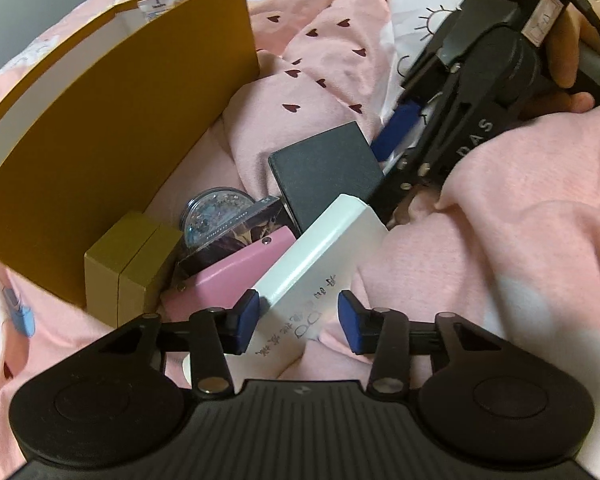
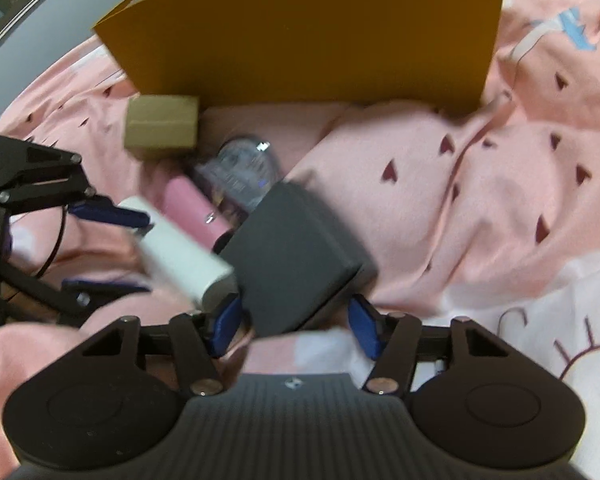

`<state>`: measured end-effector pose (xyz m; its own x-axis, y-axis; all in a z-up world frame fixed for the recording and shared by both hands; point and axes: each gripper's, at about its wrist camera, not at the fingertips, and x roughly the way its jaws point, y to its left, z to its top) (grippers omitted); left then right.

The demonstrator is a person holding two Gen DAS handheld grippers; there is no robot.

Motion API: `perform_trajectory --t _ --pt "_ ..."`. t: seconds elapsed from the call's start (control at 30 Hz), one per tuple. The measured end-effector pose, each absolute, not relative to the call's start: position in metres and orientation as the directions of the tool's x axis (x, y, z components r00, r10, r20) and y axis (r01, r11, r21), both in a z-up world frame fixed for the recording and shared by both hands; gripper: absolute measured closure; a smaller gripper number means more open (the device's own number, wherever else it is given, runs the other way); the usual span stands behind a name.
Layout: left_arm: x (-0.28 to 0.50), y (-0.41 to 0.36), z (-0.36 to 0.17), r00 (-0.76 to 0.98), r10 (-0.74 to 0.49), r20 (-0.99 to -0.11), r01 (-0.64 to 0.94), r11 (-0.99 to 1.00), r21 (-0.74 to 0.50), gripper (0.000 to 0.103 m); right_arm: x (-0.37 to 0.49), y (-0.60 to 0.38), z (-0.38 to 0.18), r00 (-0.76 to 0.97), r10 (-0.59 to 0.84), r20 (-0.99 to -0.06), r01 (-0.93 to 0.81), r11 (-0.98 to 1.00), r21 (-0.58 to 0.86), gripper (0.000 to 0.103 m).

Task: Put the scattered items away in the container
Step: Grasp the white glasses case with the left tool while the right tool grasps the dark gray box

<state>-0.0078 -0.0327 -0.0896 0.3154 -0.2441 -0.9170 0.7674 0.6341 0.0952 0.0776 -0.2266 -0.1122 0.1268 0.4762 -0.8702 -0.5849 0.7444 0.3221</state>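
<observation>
My left gripper (image 1: 298, 316) is shut on a white oblong box (image 1: 320, 248) with printed characters; both blue pads meet its sides near its lower end. The right wrist view shows that box (image 2: 180, 248) blurred, with a left finger (image 2: 112, 214) on it. A black box (image 2: 292, 256) lies between the jaws of my right gripper (image 2: 296, 326). Those jaws stand open, with small gaps on both sides. In the left wrist view a right finger (image 1: 396, 122) reaches in beside the black box (image 1: 324, 168). The mustard-yellow container (image 1: 120, 120) (image 2: 300, 32) stands open behind the pile.
A small gold box (image 1: 128, 268), a clear round jar (image 1: 216, 212), a pink case (image 1: 236, 272) and a dark printed card (image 1: 236, 236) lie against the container. All rest on a rumpled pink bedcover (image 1: 520, 260). A hand (image 1: 568, 52) holds the right gripper.
</observation>
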Motion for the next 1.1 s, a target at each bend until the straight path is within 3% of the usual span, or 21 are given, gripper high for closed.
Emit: perform_trajectory --t 0.27,0.47,0.53,0.63,0.93,1.1 --pt "-0.022 -0.030 -0.087 0.419 -0.168 -0.892 0.630 0.762 0.153 0.058 0.069 -0.218 -0.115 0.037 0.483 -0.875 -0.612 0.703 0.363 0.046" --pt "-0.029 -0.030 -0.082 0.409 -0.113 -0.905 0.604 0.777 0.176 0.059 0.071 -0.212 -0.122 -0.005 0.456 -0.890 -0.613 0.702 0.364 0.041" --pt "-0.027 -0.029 -0.081 0.352 -0.101 -0.931 0.610 0.779 0.146 0.061 0.072 -0.209 -0.124 -0.036 0.452 -0.891 -0.621 0.689 0.374 0.031" --pt "-0.019 -0.023 -0.085 0.267 -0.118 -0.956 0.582 0.811 0.063 0.061 0.070 -0.202 -0.125 -0.063 0.435 -0.898 -0.646 0.668 0.369 0.028" --pt "-0.001 -0.006 -0.113 0.135 -0.192 -0.972 0.455 0.883 -0.111 0.061 0.071 -0.188 -0.142 -0.075 0.400 -0.913 -0.662 0.665 0.346 0.020" --pt "0.006 -0.002 -0.123 0.153 -0.214 -0.965 0.392 0.909 -0.140 0.063 0.073 -0.182 -0.149 -0.061 0.398 -0.915 -0.648 0.682 0.339 0.024"
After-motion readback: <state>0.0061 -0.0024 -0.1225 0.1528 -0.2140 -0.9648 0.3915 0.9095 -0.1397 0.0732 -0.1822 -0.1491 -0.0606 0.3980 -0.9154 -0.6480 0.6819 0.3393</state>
